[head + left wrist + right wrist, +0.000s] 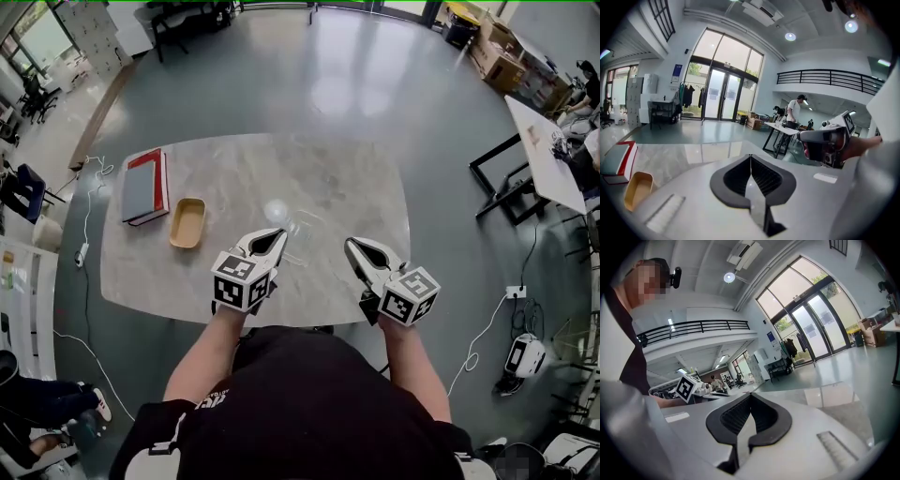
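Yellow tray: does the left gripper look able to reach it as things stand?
Probably yes. The yellow tray lies on the table to the left of the left gripper, with bare tabletop between them; the jaws are together, though.

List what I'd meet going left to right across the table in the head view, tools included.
book → tray → left tool → right tool

Clear object point(292, 228) too faint to identify (book point(618, 159) cut off left).
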{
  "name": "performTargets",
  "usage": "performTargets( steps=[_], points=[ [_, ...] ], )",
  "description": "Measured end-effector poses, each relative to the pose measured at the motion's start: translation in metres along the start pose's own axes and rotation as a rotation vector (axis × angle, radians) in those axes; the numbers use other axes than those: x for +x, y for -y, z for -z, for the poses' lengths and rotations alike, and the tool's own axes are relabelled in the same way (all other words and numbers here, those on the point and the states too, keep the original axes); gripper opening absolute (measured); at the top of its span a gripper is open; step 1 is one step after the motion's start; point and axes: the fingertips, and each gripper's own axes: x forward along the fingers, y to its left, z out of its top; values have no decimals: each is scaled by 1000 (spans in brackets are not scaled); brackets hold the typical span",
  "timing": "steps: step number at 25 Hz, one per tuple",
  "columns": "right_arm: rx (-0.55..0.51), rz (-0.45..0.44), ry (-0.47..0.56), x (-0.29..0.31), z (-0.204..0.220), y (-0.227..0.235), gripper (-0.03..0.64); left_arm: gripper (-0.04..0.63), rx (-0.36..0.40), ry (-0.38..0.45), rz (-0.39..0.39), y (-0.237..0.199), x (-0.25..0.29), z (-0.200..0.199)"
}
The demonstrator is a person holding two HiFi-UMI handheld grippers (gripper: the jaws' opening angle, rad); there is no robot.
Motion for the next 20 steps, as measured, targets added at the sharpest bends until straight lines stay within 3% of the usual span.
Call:
performTargets(
  steps=[2,6,20],
  points=[
    [13,8,-5,8,2,4,14,12,2,-39,0,-9,10,9],
    [38,22,-33,21,14,9,14,118,22,-120,17,-21,31,31],
    [120,56,-140,46,59,30,14,172,-31,-385,7,-62,91,123]
  ],
)
